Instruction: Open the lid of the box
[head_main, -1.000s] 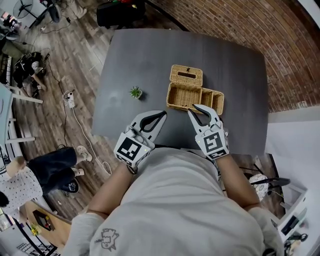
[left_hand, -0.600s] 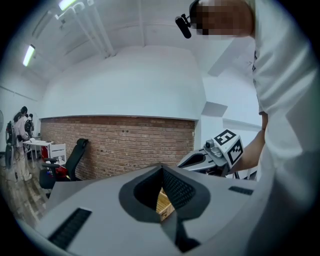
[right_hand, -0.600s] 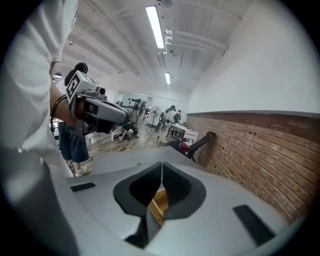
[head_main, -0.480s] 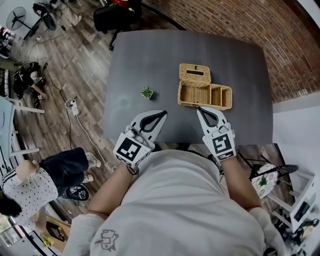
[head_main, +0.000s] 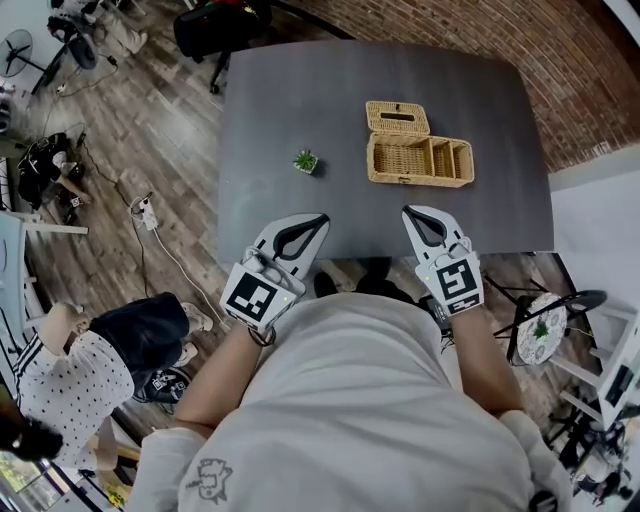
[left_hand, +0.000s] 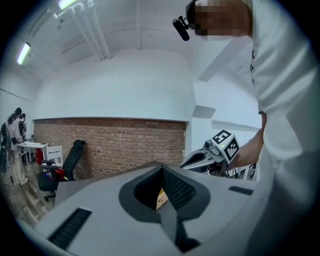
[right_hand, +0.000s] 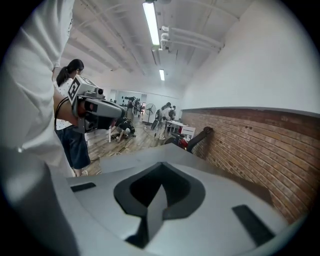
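The dark grey table (head_main: 280, 110) takes up most of the floor in front of the person. The wicker box (head_main: 420, 160) stands on it toward the far right corner, a little in from the right edge, and shows its divided compartments from above. Its lid (head_main: 397, 118) is already thrown back, lying flat on the table on the far side of the box's left end. Both grippers hang at the near edge, well apart from the box. The left gripper (head_main: 322, 218) is toward the near left corner, its fingers tip to tip and gripping nothing. The right gripper (head_main: 408, 211) is further right along that edge, its fingers likewise pressed together and empty. A small potted plant (head_main: 306, 161) sits near the middle of the table, left of the box.
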